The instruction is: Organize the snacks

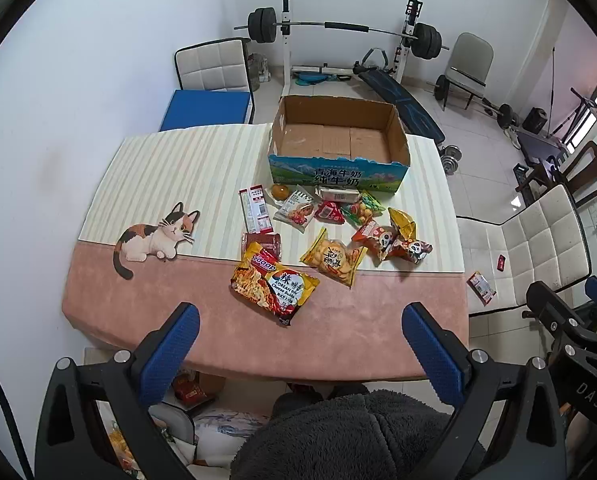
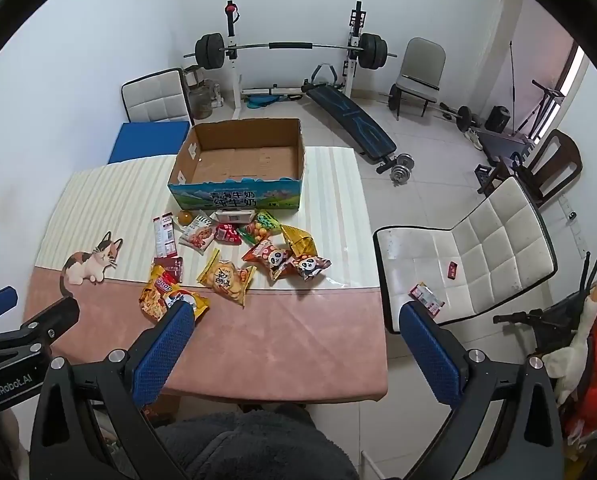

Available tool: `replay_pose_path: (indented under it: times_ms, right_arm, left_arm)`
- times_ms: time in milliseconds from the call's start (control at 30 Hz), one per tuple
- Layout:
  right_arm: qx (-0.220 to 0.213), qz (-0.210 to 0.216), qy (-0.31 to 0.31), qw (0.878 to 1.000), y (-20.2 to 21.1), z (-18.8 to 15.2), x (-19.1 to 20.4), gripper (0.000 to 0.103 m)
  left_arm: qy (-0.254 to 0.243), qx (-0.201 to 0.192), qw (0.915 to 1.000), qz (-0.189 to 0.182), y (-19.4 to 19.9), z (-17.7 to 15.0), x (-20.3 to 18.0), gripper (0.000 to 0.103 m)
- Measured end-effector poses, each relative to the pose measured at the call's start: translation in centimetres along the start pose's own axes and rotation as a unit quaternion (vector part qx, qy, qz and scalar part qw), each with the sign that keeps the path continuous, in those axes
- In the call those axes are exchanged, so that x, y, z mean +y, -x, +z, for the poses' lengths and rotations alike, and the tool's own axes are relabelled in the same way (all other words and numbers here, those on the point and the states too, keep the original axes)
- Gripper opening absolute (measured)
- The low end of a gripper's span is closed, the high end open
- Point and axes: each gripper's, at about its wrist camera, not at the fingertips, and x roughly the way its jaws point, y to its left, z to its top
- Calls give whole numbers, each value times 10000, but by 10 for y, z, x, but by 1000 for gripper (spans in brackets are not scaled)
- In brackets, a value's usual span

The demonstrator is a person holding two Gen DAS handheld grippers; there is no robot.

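An open, empty cardboard box (image 1: 338, 140) stands at the table's far side; it also shows in the right wrist view (image 2: 238, 160). Several snack packets lie in front of it: a yellow noodle pack (image 1: 272, 286), a yellow biscuit bag (image 1: 334, 258), two panda packets (image 1: 394, 242), a red-white bar (image 1: 254, 208) and an orange jelly cup (image 1: 279, 191). My left gripper (image 1: 300, 316) is open and empty above the table's near edge, just short of the noodle pack. My right gripper (image 2: 294, 316) is open and empty over the near right part of the table.
The table (image 1: 138, 304) has a pink and striped cover with a cat picture (image 1: 154, 236). A white chair (image 2: 478, 248) at the right carries a small packet (image 2: 426, 298). Another chair (image 1: 214, 64) stands behind. Gym gear fills the back of the room.
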Motion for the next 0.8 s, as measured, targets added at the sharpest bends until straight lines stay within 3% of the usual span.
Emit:
replay_pose_path:
  times_ms: [800]
  right_arm:
    - [-103,-18,-42,9999,2,5,-2,103]
  left_arm:
    - [-12,-110,9999,-11,9,6,4,103]
